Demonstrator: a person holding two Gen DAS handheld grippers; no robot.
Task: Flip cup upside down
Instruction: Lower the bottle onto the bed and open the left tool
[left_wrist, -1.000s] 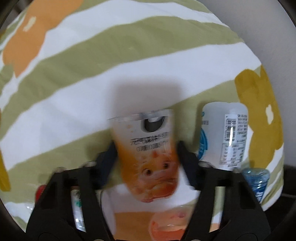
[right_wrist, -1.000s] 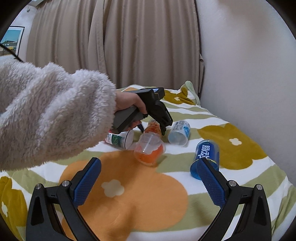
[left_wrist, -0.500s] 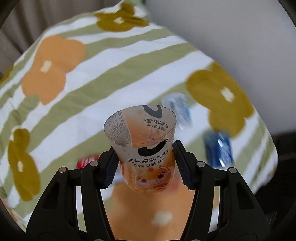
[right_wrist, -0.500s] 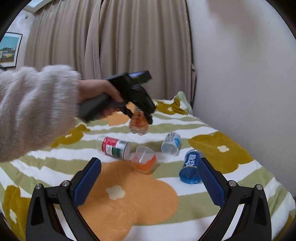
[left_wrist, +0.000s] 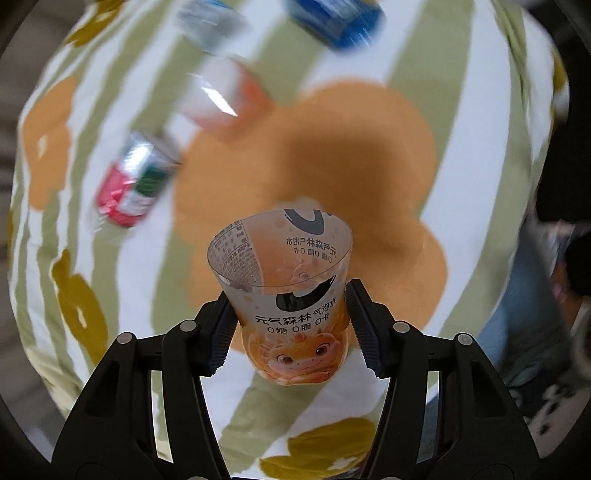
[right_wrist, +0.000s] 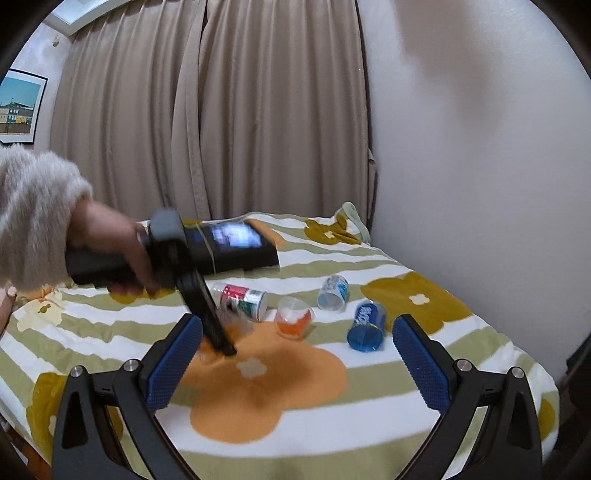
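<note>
A clear plastic cup (left_wrist: 288, 295) with an orange cartoon print sits between the blue pads of my left gripper (left_wrist: 291, 325), which is shut on its lower body. The cup's open mouth points away from the camera, down at the orange flower on the bedspread (left_wrist: 332, 155). In the right wrist view a hand in a fluffy sleeve (right_wrist: 33, 214) holds the left gripper (right_wrist: 221, 343) pointing steeply down over that flower; the cup there is only a blur. My right gripper (right_wrist: 295, 363) hangs open above the bed's near side, holding nothing.
On the bedspread (right_wrist: 424, 373) lie a red and green can (right_wrist: 245, 299), a clear cup with orange print (right_wrist: 293, 321), a white and blue cup (right_wrist: 332, 293) and a blue cup (right_wrist: 367, 325). Curtains (right_wrist: 207, 110) and a wall (right_wrist: 480, 147) stand behind.
The left gripper has lifted the cup off the bed, swung nearer and tipped down, so the cup's mouth now faces the orange flower. The right gripper stays open and has barely shifted.
</note>
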